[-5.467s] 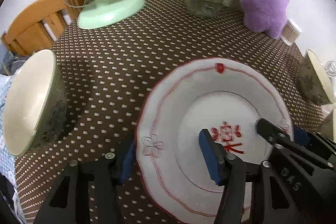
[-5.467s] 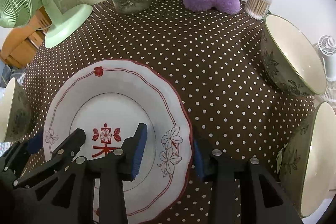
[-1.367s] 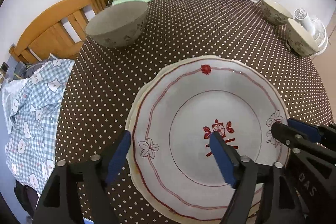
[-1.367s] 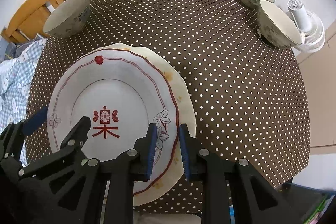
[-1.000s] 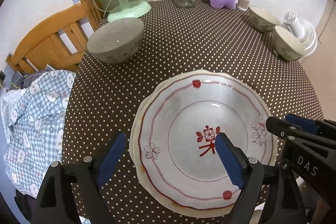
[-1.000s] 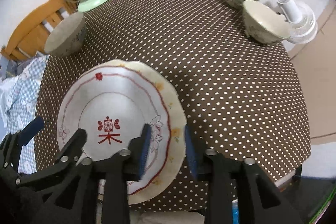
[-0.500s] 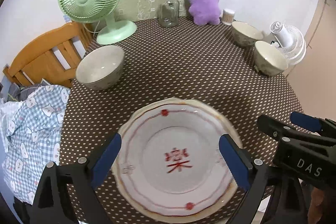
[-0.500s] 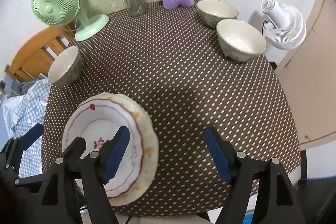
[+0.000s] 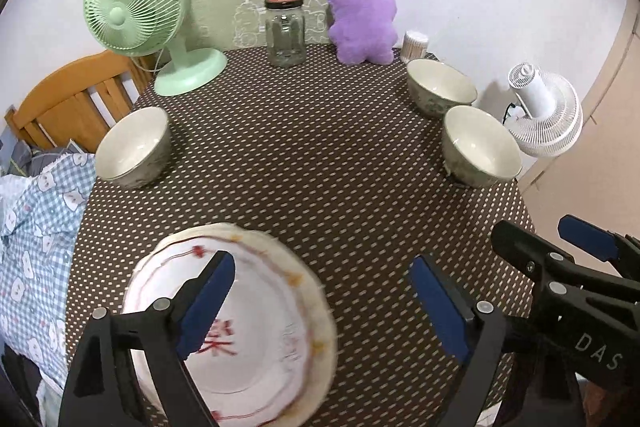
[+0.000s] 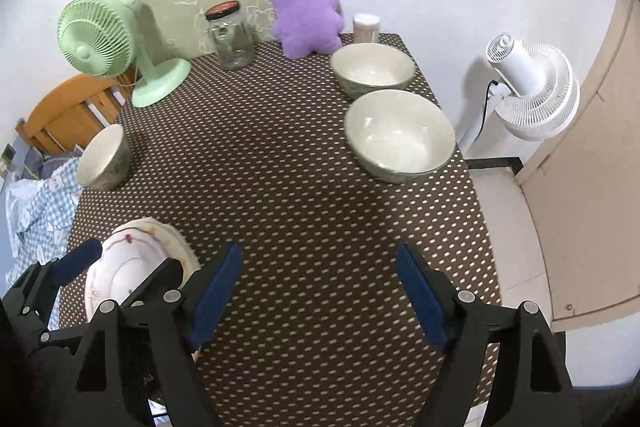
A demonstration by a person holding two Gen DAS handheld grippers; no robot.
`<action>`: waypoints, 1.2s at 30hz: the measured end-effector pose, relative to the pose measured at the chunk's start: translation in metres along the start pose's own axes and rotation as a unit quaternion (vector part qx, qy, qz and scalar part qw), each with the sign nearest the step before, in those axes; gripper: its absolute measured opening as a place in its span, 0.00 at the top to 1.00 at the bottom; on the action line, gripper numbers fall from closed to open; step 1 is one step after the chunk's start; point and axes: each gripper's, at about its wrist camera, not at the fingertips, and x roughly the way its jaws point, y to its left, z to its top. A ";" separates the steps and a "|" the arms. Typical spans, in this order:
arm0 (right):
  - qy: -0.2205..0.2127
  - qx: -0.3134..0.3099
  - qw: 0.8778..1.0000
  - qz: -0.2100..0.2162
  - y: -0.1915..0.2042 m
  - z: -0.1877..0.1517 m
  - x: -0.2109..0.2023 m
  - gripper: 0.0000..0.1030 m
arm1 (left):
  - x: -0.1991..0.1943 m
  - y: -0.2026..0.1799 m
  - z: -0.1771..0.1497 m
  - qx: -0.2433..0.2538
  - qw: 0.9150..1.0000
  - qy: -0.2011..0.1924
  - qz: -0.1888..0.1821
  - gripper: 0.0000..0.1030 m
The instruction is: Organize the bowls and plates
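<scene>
Hovering above the polka-dot surface [image 9: 320,155], both tools are released with nothing between their blue pads. The left tool [image 9: 324,303] hangs with jaws spread wide, its left pad over the stacked plates. The right tool [image 10: 320,291] has just been opening its jaws, and there's only dotted cloth showing in the gap. The red-patterned plate [image 9: 240,343] sits on top of a cream plate [image 9: 320,331] at the near left edge of the surface. One bowl [image 9: 134,147] stands alone on the left side, near the green fan [image 9: 140,23]. Two more bowls sit just beside each other on the right: the nearer bowl [image 10: 400,135] and the farther bowl [image 10: 374,67]. At the back stand a glass jar [image 9: 285,29] and a purple plush toy [image 9: 362,17].
</scene>
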 end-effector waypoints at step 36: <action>0.031 0.018 0.999 0.002 -0.143 0.106 0.139 0.46 | 0.147 -0.141 0.097 -0.028 0.999 0.036 0.029 0.64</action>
